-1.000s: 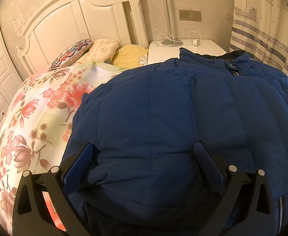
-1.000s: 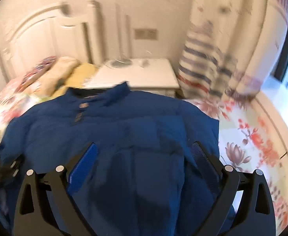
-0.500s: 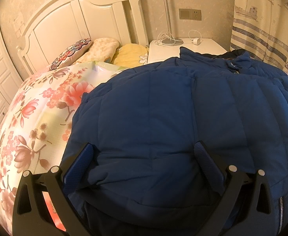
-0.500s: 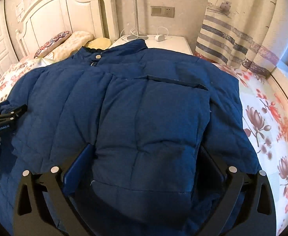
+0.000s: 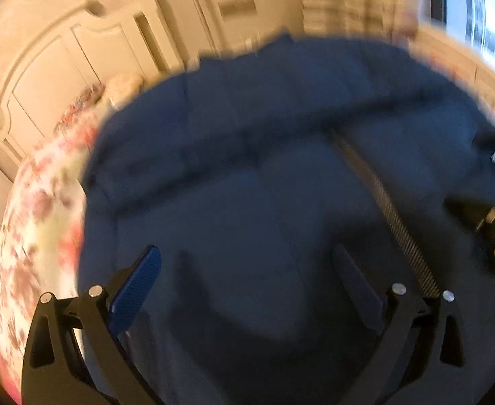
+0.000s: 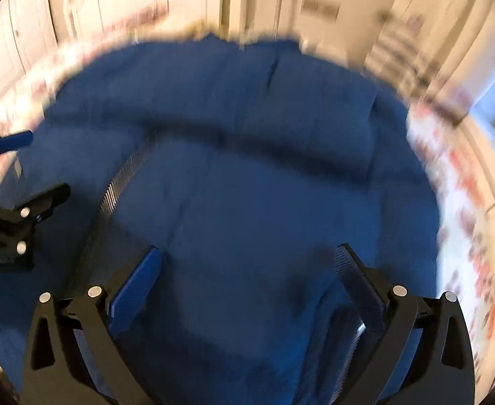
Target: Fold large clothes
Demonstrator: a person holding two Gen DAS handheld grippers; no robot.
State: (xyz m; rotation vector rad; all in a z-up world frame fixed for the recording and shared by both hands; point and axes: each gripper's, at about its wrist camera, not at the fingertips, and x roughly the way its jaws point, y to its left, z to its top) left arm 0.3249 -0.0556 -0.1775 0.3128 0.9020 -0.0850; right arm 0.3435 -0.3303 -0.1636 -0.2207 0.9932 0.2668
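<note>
- Left gripper (image 5: 244, 270): fingers spread wide, grasping nothing, poised over the blue jacket (image 5: 281, 175).
- Right gripper (image 6: 247, 270): fingers likewise spread and empty, above the same jacket.
- Jacket: lies across the bed, filling the space ahead of both grippers; a zipper (image 5: 392, 222) runs just right of the left gripper.
- Floral bedspread (image 5: 34, 222): bare strip left of the left gripper, past the jacket's edge; another strip right of the right gripper.
- Headboard (image 5: 88, 60): far ahead, blurred.
</note>
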